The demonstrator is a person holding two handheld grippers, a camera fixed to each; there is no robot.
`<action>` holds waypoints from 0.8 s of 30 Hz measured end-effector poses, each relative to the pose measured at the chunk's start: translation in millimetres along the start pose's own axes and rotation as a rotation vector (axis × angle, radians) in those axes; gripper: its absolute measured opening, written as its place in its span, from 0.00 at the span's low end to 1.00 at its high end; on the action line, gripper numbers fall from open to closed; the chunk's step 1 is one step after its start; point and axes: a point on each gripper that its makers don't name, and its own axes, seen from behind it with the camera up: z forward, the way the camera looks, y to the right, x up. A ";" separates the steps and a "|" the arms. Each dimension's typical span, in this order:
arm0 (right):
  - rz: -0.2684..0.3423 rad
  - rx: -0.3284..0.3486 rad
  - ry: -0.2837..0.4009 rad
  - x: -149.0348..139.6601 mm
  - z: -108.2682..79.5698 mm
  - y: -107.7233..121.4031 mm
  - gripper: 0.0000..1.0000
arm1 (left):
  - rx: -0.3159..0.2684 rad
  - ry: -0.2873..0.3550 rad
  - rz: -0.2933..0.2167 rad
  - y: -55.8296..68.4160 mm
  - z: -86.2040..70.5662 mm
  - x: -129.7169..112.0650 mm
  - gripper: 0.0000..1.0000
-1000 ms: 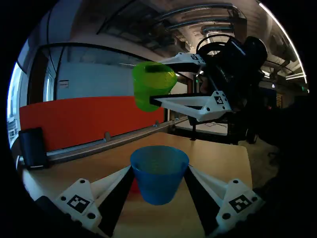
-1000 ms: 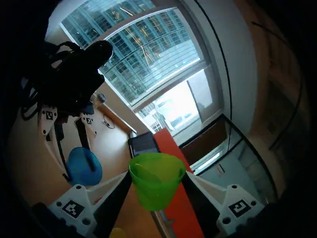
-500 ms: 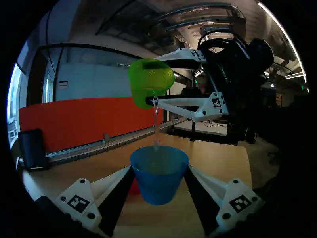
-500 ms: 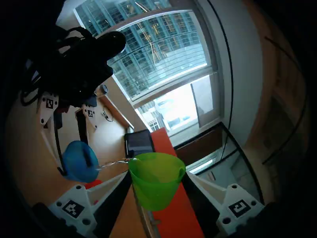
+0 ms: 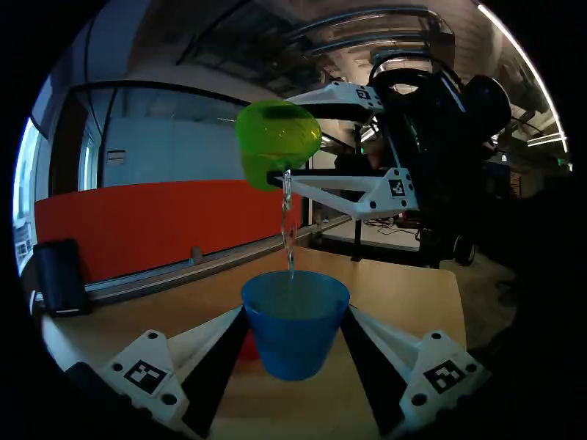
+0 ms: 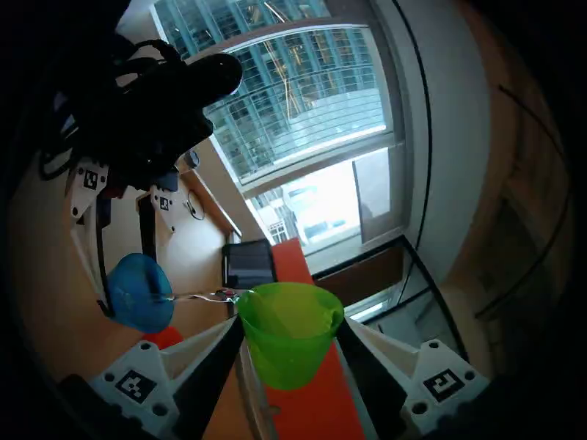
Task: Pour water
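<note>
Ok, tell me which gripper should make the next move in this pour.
Right. The right gripper holds the green cup tipped above the blue cup, with water streaming down into it, so it probably controls the pour by tilting. The left gripper only holds the blue cup upright underneath.

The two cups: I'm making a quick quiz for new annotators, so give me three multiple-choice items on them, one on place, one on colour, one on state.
1. Where is the green cup relative to the blue cup?
A) above it
B) beside it on the table
C) nested inside it

2. What colour is the cup catching the water?
A) yellow
B) blue
C) black

3. How is the green cup held?
A) upright
B) tipped, pouring
C) upside down on the table

Answers:
1 A: in the left gripper view it hangs over the blue cup's mouth.
2 B: the stream ends inside the blue cup.
3 B: its mouth faces sideways and a thin stream runs from its rim.
</note>
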 end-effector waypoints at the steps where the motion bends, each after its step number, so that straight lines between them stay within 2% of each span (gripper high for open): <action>1: -0.004 -0.001 0.001 0.6 0.1 0.8 0.90 | 0.000 0.000 0.000 -0.3 -0.1 0.0 0.85; 24: -0.090 -0.013 0.015 7.1 2.2 6.7 0.90 | 0.006 0.004 -0.001 -4.0 -2.0 0.3 0.85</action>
